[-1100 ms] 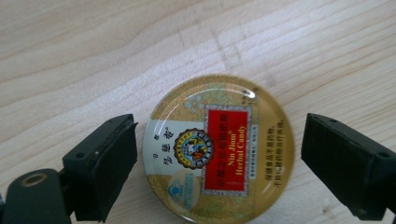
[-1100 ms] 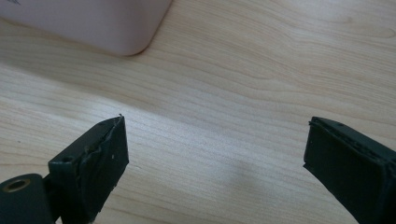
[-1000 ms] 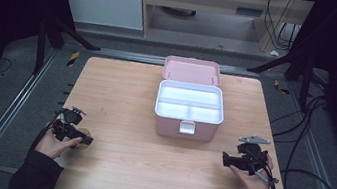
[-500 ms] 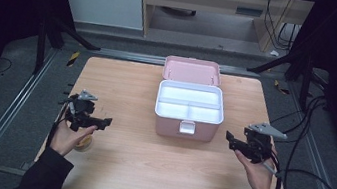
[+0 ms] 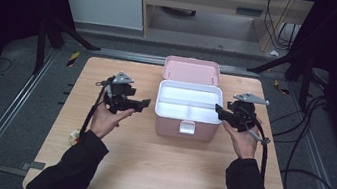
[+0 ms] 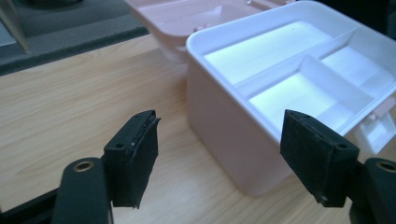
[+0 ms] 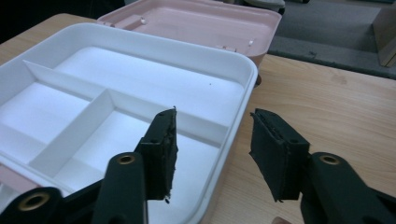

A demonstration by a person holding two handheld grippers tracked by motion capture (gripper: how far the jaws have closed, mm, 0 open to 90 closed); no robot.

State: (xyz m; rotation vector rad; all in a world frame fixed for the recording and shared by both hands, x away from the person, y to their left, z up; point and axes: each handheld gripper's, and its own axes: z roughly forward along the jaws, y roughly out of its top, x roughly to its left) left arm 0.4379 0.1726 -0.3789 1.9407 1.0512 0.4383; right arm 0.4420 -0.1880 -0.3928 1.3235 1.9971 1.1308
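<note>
I have the pink box (image 5: 187,108) near the middle of the bench (image 5: 159,174), toward its far edge, lid (image 5: 191,70) thrown back and white tray (image 5: 188,102) exposed. Both pairs of jaws have just been closing yet grip nothing: the left gripper (image 5: 142,104) stands off the box's left wall, the right gripper (image 5: 218,110) straddles the tray's right rim. It looks like light, stiff, slick plastic, so I'd pinch the rims squarely.
</note>
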